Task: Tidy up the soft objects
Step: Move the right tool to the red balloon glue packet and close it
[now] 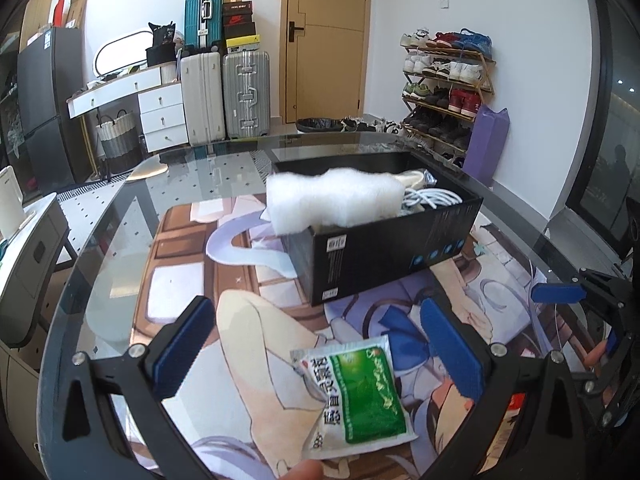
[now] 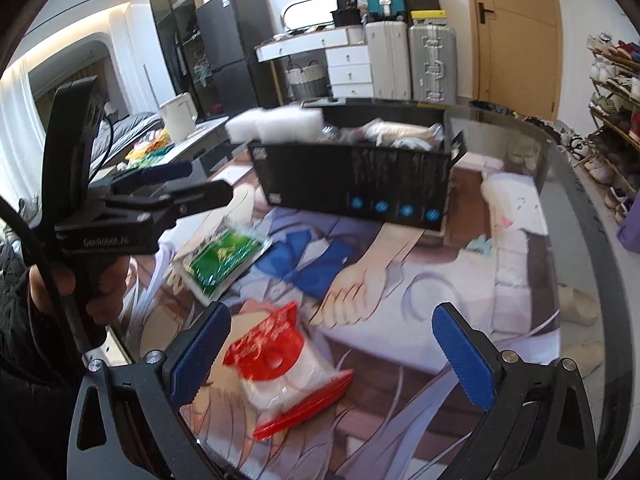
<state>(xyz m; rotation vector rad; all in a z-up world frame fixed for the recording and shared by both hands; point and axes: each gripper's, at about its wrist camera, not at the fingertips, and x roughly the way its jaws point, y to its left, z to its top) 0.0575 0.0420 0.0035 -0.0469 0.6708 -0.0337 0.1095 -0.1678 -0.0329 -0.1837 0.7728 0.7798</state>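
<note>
Meanwhile both grippers gape near the black box (image 1: 384,240): left gripper (image 1: 316,344) over the green packet (image 1: 360,392), right gripper (image 2: 332,356) over the red-and-white pack (image 2: 280,368).

Table top (image 1: 100,240): glass, glossy, reflecting the room. Mat (image 1: 248,344) under it: printed, smooth, matt. Box (image 1: 384,248): black cardboard, low sheen. White wad (image 1: 332,196) on its rim: fluffy, fibrous. Green packet (image 1: 356,396): glossy crinkled plastic film. Red-and-white bag (image 2: 280,368): clear shiny plastic, blurred. My left gripper (image 1: 320,344) and right gripper (image 2: 332,352): matt black plastic, metal screws, blue ribbed rubbery pads (image 1: 184,344).
</note>
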